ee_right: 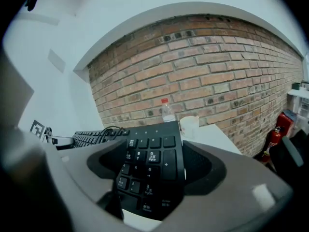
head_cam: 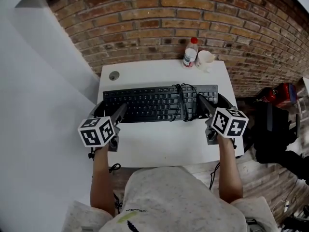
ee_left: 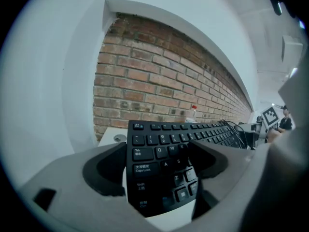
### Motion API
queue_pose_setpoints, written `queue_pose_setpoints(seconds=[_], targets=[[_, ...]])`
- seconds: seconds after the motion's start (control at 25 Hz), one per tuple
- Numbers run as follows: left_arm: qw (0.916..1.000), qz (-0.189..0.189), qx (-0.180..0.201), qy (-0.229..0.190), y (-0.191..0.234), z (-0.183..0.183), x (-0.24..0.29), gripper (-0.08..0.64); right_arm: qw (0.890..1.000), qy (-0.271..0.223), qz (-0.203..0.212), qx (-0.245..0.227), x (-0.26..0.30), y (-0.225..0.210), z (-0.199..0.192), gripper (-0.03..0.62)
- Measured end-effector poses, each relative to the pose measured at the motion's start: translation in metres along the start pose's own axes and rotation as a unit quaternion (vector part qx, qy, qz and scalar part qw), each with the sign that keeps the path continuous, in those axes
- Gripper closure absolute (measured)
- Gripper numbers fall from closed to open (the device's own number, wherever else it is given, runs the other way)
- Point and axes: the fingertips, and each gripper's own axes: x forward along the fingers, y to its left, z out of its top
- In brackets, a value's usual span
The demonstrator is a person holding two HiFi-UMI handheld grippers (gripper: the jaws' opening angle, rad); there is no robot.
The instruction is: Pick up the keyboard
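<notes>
Head view: the keyboard [head_cam: 154, 104] lies flat on the white worktop [head_cam: 159, 141], with the left tongs [head_cam: 113, 112] and right tongs [head_cam: 214, 105] at its two ends

Left gripper view: the tongs stand apart around the Tab-side corner

Right gripper view: the tongs stand apart around the number-pad end

I judge the approach done; clamping and lifting remain

The keyboard [head_cam: 154, 103] at both grippers' jaws is matt black plastic. The left gripper [head_cam: 119, 112] and right gripper [head_cam: 203, 102] are smooth, matt grey plastic. Under them the desk [head_cam: 159, 141] is smooth white. Beyond them the brick wall [head_cam: 159, 18] looks rough, and the bottle [head_cam: 190, 53] is clear plastic.
</notes>
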Motion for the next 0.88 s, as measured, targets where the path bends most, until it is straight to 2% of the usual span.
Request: queue_pose_setpoints(seconds=[0.48, 0.64, 0.88], targets=[[0.9955, -0.006, 0.022, -0.092, -0.01, 0.061, -0.037, 0.16, 0.994, -0.095, 0.012, -0.05, -0.033, 0.032, 0.07, 0.22], [0.9944, -0.008, 0.019, -0.104, -0.009, 0.071, -0.032, 0.16, 0.992, -0.109, 0.012, -0.059, -0.032, 0.033, 0.084, 0.219], [0.994, -0.005, 0.021, -0.107, -0.008, 0.072, -0.037, 0.16, 0.992, -0.11, 0.015, -0.058, -0.032, 0.037, 0.084, 0.219]])
